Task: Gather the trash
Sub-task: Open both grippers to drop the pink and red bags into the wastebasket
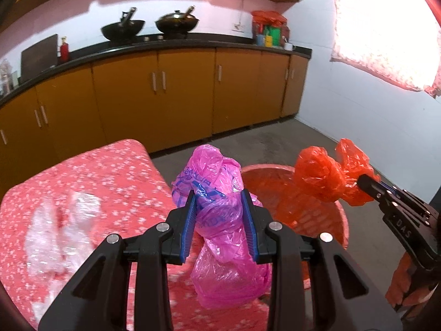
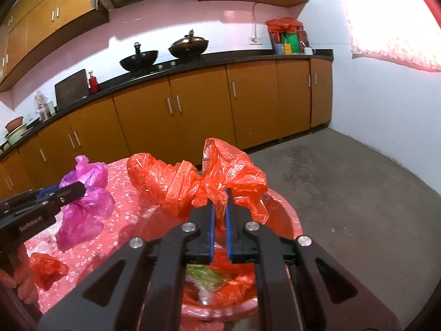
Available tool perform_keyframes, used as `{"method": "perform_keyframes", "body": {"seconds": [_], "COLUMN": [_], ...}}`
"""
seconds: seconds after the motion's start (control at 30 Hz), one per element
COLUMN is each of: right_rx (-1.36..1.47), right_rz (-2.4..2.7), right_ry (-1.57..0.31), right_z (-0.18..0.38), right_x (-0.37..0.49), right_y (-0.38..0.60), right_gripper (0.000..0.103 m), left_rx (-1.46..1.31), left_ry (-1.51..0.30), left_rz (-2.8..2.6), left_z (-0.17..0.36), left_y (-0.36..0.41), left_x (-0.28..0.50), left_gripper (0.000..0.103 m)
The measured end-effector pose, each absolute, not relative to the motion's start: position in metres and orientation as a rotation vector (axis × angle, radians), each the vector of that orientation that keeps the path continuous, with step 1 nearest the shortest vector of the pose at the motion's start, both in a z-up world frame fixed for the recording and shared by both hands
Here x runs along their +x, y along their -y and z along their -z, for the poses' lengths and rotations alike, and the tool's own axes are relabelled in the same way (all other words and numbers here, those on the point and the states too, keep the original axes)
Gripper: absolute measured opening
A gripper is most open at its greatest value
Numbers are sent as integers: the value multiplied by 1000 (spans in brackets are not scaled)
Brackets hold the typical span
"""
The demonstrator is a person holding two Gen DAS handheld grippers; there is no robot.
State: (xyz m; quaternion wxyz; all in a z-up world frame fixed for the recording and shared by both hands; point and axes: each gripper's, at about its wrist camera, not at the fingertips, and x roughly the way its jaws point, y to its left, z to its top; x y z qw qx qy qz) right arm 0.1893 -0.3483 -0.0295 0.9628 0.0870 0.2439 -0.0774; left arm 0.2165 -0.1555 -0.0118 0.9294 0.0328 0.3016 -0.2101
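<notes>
The red basket (image 2: 292, 218) stands on the grey floor (image 2: 344, 182) just beside the table with the pink flowered cloth (image 1: 91, 171), and serves here as the landmark. Inside it lie crumpled orange-red plastic, some clear film and a scrap of something green (image 2: 206, 274); its wall is an open lattice.

Above the basket's rim, the right gripper (image 2: 219, 207) has its blue pads nearly together, pinched on the twisted neck of an orange plastic bag (image 2: 193, 182). The bag spreads in two puffed lobes either side of the pinch, so its long axis runs crosswise to the gripper, roughly level.

On the table side of the basket, just beside its rim, the left gripper (image 1: 220, 209) is partly closed, its pads pressing on a pink plastic bag with blue print (image 1: 217, 198). This bag stands lengthwise along the gripper, one bunched end pointing up and away from the camera, the fuller end hanging down towards the cloth.

Further from the basket, on the cloth, lie clear crumpled plastic (image 1: 60, 234) and a small red wad of plastic (image 2: 46, 270).
</notes>
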Motion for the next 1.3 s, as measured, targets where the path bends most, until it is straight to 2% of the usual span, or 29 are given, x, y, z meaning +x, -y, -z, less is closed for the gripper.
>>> {"method": "perform_keyframes", "body": {"seconds": [0.77, 1.0, 1.3], "right_rx": [225, 237, 222], "right_rz": [198, 184, 196], "right_ry": [-536, -527, -526], "right_z": [55, 56, 54], "right_x": [207, 206, 202], "right_y": [378, 379, 380], "right_gripper": [8, 19, 20], "left_rx": [99, 87, 77], "left_ry": [-694, -718, -720], "left_rz": [551, 554, 534], "left_z": [49, 55, 56], "left_y": [215, 216, 209], "left_x": [228, 234, 234], "left_gripper": [34, 41, 44]}}
